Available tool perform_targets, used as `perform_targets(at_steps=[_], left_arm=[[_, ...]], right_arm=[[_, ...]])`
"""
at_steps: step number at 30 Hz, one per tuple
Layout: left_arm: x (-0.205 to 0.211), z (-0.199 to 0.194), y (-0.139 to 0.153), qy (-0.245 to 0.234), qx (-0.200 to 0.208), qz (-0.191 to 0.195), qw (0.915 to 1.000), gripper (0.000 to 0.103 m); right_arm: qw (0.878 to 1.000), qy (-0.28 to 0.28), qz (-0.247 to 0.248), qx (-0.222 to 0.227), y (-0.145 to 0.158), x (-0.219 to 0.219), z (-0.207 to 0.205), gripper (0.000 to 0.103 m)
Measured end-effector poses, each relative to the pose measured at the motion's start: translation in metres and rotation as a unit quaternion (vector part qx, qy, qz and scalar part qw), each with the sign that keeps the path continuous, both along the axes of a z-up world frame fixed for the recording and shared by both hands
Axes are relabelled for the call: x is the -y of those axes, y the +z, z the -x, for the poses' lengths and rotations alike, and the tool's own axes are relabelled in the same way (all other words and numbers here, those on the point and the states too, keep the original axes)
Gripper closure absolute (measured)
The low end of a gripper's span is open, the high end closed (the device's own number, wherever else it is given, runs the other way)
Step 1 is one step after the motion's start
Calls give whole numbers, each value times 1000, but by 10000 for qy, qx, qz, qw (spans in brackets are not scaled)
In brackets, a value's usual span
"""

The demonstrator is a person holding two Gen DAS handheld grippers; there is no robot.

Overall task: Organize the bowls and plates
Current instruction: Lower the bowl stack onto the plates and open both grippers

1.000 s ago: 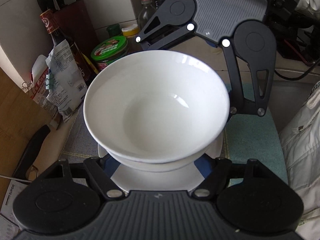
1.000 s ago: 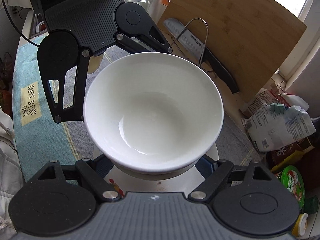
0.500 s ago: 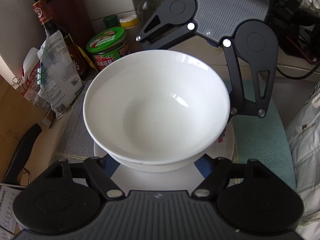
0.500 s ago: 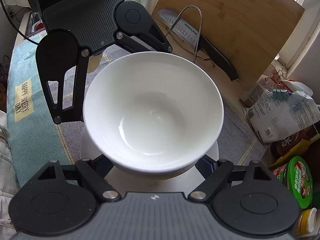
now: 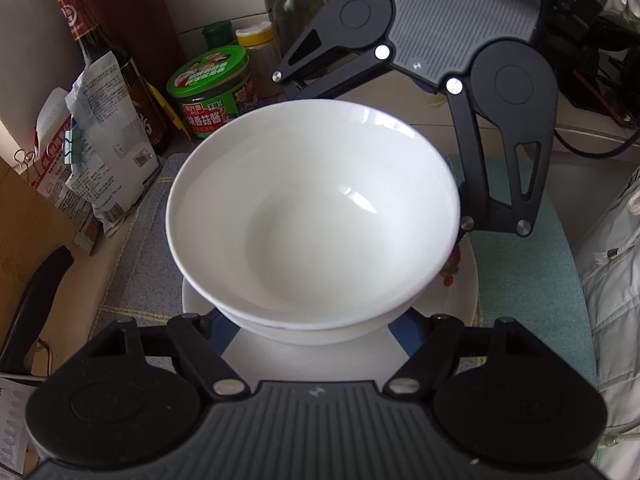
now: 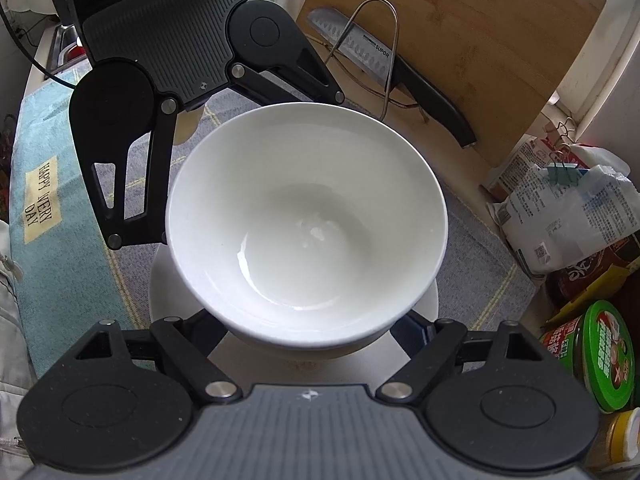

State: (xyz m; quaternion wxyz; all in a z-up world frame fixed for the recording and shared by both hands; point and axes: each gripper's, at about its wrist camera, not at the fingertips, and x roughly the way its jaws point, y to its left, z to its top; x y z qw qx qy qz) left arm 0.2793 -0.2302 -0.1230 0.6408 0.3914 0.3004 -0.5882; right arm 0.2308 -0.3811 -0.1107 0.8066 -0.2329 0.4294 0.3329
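Note:
A white bowl [image 5: 312, 216] sits nested in a second white bowl [image 5: 320, 332], over a white plate [image 5: 460, 296] with a red pattern at its rim. My left gripper [image 5: 316, 328] and my right gripper [image 6: 312, 332] face each other across the stack, each with its fingers around the lower bowl's sides. The fingertips are hidden under the bowls. The bowl [image 6: 306, 220] and plate [image 6: 168, 292] also show in the right wrist view. The right gripper's frame [image 5: 500, 140] shows across the bowl in the left wrist view; the left gripper's frame [image 6: 132, 152] shows likewise.
A grey mat [image 6: 476, 276] and teal towel [image 5: 520, 280] lie under the stack. A green-lidded jar [image 5: 212, 92], sauce bottle [image 5: 104, 64] and clipped bags [image 5: 104, 152] stand close by. A cutting board [image 6: 472, 52] with a knife [image 6: 392, 72] leans at the back.
The stack and both grippers have shifted together toward the jar and bags; more of the plate shows under the bowls. The grips are unchanged.

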Motion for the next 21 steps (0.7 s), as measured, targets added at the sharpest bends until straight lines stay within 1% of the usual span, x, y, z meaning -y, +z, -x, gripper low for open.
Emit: perform_targets(at_steps=[6,19,21], left_arm=[[2,-2,-4,17,-40,-52,10000,25],[2,-5,-4,56,-124,-10,9999,25],[3,-6,-4,82,-160,-9,9998,24]], right_arm=[[10000,3,4,-29,-3,0,-1,13],[9999,-51,-75,-69,-6,2,-3,13],[9998,-90,-123,-92,-6,2,-4,12]])
